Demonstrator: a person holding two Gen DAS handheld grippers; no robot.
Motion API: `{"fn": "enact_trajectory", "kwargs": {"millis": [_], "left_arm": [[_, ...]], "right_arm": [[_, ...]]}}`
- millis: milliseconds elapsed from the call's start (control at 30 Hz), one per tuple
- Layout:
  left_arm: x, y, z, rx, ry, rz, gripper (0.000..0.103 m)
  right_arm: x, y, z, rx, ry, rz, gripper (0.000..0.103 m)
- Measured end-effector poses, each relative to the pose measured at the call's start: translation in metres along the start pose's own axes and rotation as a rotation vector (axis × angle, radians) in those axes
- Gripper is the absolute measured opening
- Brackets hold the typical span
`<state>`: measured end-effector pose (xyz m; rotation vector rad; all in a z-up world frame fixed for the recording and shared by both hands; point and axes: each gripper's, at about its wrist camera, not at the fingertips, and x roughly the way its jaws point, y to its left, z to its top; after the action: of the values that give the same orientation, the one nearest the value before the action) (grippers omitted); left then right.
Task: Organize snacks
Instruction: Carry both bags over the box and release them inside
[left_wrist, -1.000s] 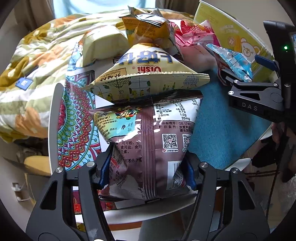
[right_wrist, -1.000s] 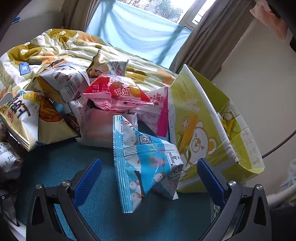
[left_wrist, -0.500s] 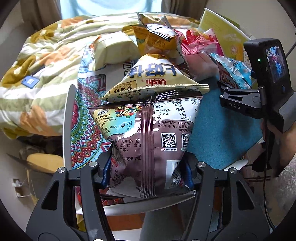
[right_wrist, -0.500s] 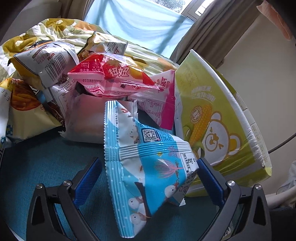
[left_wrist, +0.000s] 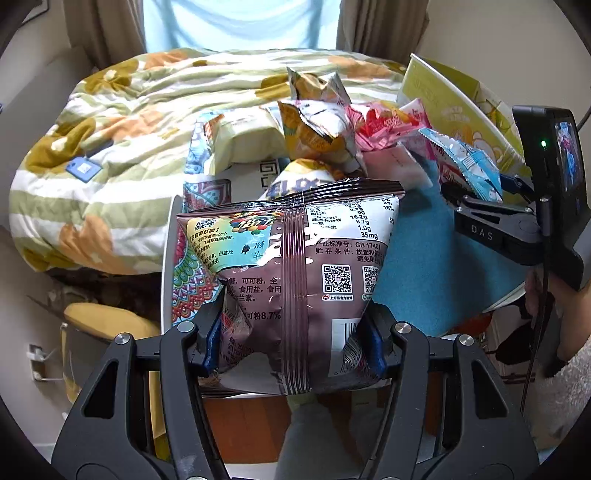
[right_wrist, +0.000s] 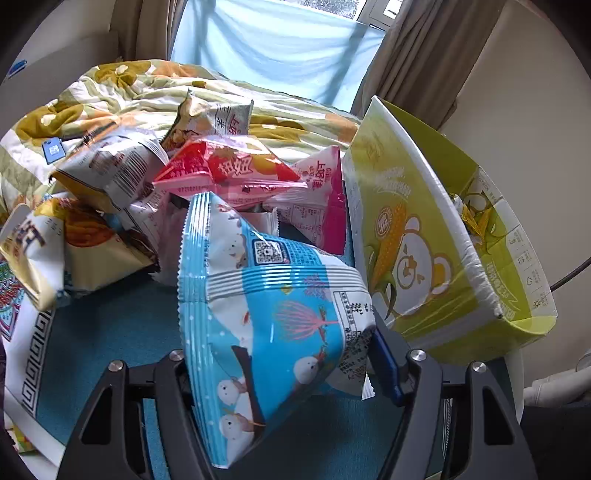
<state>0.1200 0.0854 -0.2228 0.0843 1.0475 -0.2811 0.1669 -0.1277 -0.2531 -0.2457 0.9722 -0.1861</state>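
Item one: brown snack bag (left_wrist: 295, 280), pinched at its lower end between the pads of the left gripper (left_wrist: 291, 347), hanging over the near edge of the patterned tray (left_wrist: 192, 280). Item two: blue snowman packet (right_wrist: 266, 317), sitting between the jaws of the right gripper (right_wrist: 284, 369), which are closing on it; the right pad is touching the packet's edge, the left pad is hidden behind it.

Remaining stock: red packet (right_wrist: 229, 170), pink packet (right_wrist: 321, 199), yellow chip bag (right_wrist: 74, 243) and others are lying heaped on the teal mat (right_wrist: 122, 332). The green bear carton (right_wrist: 406, 236) is leaning at the mat's far side.

Progress, as judged: early; two items are in hand, nothing visibly sorted, most of the heap untouched.

View notes: the left wrist view is showing the right gripper (left_wrist: 480, 192) from outside and a sleeve (left_wrist: 561, 387); the right wrist view is showing the carton's printed face and open top.
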Motion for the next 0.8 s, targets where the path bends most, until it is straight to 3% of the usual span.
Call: {"fn": "enact_trajectory", "kwargs": {"millis": [433,800], "left_arm": [[-0.053,-0.03,0.063,0.064,-0.147,-0.044,0.055],[-0.08,-0.118,0.128,0.067,-0.281,-0.072,0.056]], "right_arm": [[-0.079,-0.027,0.037,0.09,-0.051,0.099,0.064],[-0.127,-0.111,0.058,0.195,-0.153,0.121,0.064]]}}
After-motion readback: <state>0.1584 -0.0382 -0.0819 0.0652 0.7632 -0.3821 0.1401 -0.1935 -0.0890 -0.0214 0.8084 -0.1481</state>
